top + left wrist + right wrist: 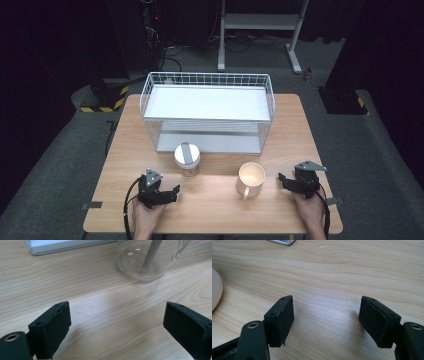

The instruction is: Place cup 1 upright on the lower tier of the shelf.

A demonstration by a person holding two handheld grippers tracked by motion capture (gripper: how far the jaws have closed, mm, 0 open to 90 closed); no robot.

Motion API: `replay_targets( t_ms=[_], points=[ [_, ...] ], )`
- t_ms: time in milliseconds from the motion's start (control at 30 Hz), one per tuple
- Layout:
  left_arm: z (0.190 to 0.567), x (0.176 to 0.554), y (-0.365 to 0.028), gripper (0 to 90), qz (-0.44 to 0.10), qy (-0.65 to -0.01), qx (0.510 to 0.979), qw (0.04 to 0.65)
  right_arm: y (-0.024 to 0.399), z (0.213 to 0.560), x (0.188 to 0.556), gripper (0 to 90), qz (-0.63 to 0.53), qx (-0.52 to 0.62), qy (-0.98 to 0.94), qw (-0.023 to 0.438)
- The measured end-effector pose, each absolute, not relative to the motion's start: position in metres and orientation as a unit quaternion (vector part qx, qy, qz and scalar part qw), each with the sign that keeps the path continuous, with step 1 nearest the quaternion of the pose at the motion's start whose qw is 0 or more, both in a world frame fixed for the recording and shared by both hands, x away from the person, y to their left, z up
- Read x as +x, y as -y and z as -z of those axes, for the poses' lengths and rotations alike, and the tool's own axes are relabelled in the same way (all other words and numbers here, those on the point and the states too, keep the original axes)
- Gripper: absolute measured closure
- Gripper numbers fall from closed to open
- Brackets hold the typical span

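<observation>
Jar (187,159): clear glass, capped with a white lid bearing a grey strip, stood upright on the table (210,200) just in front of the wire rack (207,112), left of centre. Mug (250,179): cream, open side up, handle toward the near edge, stood right of the jar and apart from it. Left gripper (172,192): lay low on the table near and left of the jar, its tips pointing right toward the gap between jar and mug, touching neither. Right gripper (283,180): rested just right of the mug, close beside it but apart. The high view gave the whole layout and the lid; the left gripper view added the jar's (146,261) rounded glass base with a grey stick inside it, ahead of the left gripper (116,322) and toward the right, plus the rack's lower edge (67,246). That tool's jaws stood wide apart with bare wood between them. The right gripper view showed the mug's (215,291) curved side at the far left edge, outside the right gripper (327,312), whose jaws were parted and gripped nothing.
</observation>
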State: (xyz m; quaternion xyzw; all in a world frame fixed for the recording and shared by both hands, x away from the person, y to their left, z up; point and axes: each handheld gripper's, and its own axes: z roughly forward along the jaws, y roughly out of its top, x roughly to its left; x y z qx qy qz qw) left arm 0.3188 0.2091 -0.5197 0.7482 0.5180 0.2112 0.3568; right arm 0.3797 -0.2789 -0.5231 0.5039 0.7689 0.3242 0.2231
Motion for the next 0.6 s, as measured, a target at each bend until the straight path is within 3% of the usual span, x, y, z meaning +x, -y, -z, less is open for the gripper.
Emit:
replay_targets(
  t_ms=[600],
  points=[
    [0.509, 0.333, -0.185, 5.8, -0.207, -0.502, 0.758, 0.361, 0.278, 0.523, 0.379, 27.8, -0.325, 0.505, -0.769, 0.221]
  ],
)
